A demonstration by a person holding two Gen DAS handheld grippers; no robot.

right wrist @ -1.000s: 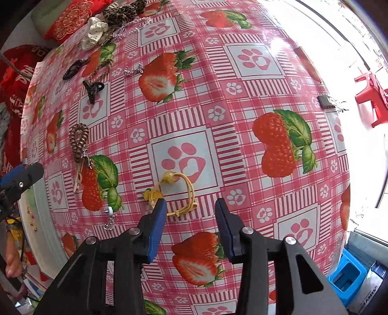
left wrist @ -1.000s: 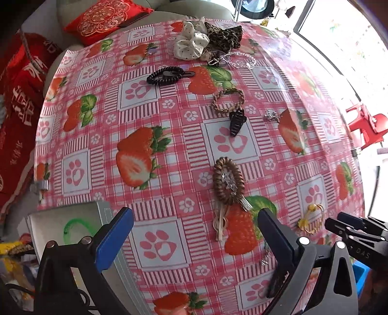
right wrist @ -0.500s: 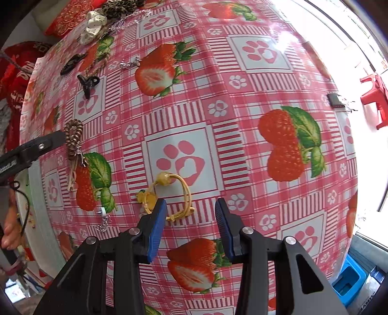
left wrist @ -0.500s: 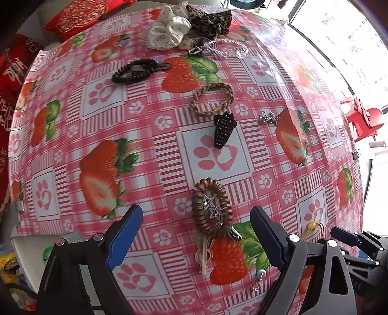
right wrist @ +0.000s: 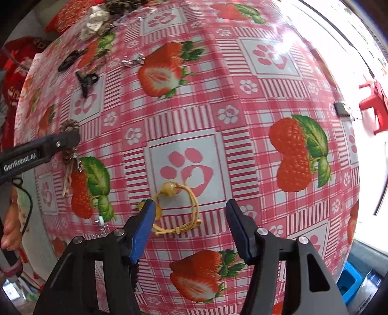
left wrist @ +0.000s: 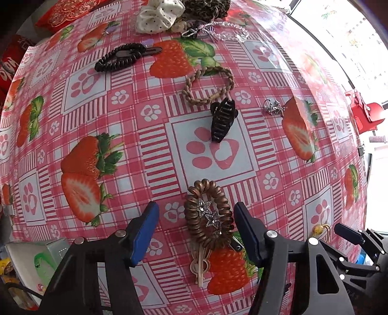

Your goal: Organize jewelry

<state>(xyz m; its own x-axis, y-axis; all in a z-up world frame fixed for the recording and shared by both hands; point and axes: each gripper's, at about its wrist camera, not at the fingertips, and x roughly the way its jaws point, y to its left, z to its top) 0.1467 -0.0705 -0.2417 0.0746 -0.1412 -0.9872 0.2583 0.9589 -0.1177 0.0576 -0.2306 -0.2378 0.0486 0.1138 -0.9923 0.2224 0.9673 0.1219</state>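
A brown spiral hair tie (left wrist: 206,218) with a sparkly star clip lies on the strawberry tablecloth (left wrist: 121,126), over a beige hairpin (left wrist: 200,269). My left gripper (left wrist: 195,208) points down over it. Its jaws are closing, with the coil between them and a gap on each side. In the right wrist view a yellow cord bracelet (right wrist: 191,213) with a bead lies between the blue pads of my right gripper (right wrist: 189,206). Those jaws are opening, and the left pad (right wrist: 143,223) covers the cord's left end. The left gripper's finger (right wrist: 48,145) crosses the brown tie (right wrist: 69,126) there.
Further back lie a black claw clip (left wrist: 222,121), a braided tie (left wrist: 206,82), a black spiral tie (left wrist: 121,59), a silver charm (left wrist: 272,107), a white scrunchie (left wrist: 157,15) and a clear bead chain (left wrist: 225,31). A white box (left wrist: 31,261) sits at the table's near-left edge.
My left gripper has come down closer over the brown spiral tie and its jaws have narrowed around it. The right gripper's jaws have widened over the yellow cord.
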